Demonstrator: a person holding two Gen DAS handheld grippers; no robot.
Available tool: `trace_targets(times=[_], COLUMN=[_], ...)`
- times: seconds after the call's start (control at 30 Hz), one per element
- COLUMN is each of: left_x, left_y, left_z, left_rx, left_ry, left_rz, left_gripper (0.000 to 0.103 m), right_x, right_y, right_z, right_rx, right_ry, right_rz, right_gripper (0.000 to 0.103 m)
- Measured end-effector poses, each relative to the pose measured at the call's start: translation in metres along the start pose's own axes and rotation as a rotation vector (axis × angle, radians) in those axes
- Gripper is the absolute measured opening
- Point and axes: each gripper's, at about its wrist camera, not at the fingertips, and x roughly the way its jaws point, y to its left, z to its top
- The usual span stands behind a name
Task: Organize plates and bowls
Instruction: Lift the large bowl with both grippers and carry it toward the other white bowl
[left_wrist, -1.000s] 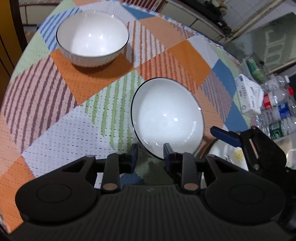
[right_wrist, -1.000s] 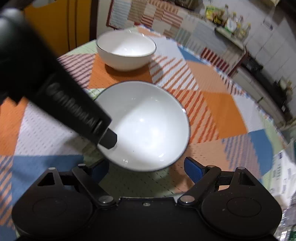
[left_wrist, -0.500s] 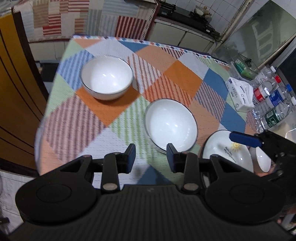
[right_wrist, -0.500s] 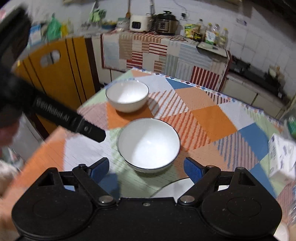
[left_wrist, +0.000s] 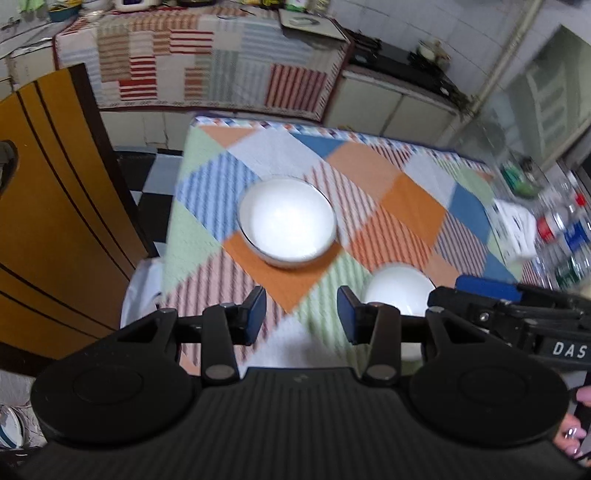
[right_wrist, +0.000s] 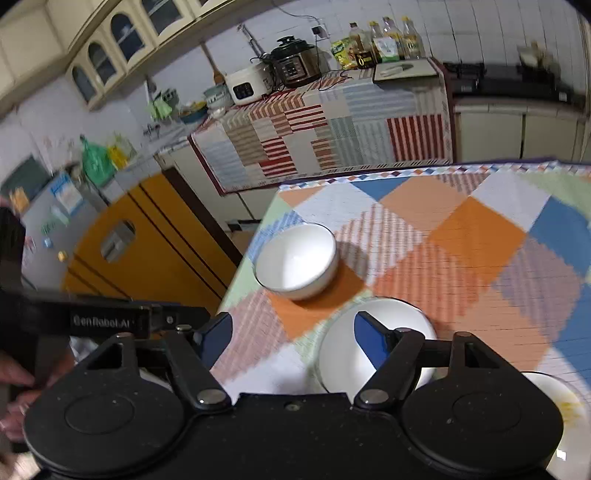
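Two white bowls with dark rims stand on the patchwork tablecloth (left_wrist: 413, 192). The far bowl (left_wrist: 288, 221) (right_wrist: 297, 262) sits on an orange patch near the table's left edge. The near bowl (left_wrist: 399, 291) (right_wrist: 373, 369) is partly hidden behind a finger in each view. My left gripper (left_wrist: 301, 312) hangs well above the cloth; its jaws are opening with nothing between them. My right gripper (right_wrist: 293, 338) is also raised, its jaws closing on nothing. Each gripper shows at the edge of the other's view, the right gripper (left_wrist: 487, 288) and the left gripper (right_wrist: 110, 321).
A white plate (right_wrist: 554, 402) with a yellow design lies at the near right of the table. A tissue box (left_wrist: 515, 230) and several bottles (left_wrist: 569, 236) stand past the right edge. An orange door (left_wrist: 55, 221) is left of the table. A hand (left_wrist: 572, 439) holds the right gripper.
Both grippers have risen and drawn back from the near bowl, so more of the table and kitchen shows. The left jaws have widened and the right jaws have narrowed.
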Motion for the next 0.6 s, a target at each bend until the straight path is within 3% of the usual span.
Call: trace_targets(times=[0.2,0.37,0.43,0.6], left_x=[0.034,0.075,0.088,0.110], left_y=[0.019,0.038,0.043,0.060], left_z=[0.030,0.035,0.032,0.021], left_rx=[-0.104,-0.199,-0.206,-0.270], left_ry=[-0.084,-0.063,-0.065,-0.052], left_rz=[0.049,0.031,0.050,-0.015], left_gripper=[0.041,0.041,0.041,0.041], right_x=[0.056,0.099,0.115,0.147], right_y=[0.005,0.000,-0.002,-0.005], right_z=[0.021,0.032,0.038,0.045], right_rx=[0.090,0.180,0.176,0.129], right_ry=[0.039,0.049,0.053,0.075], right_rz=[-0.036,-0.090,-0.129,-0.215], right_gripper=[0.067,0.063,0.063,0.055])
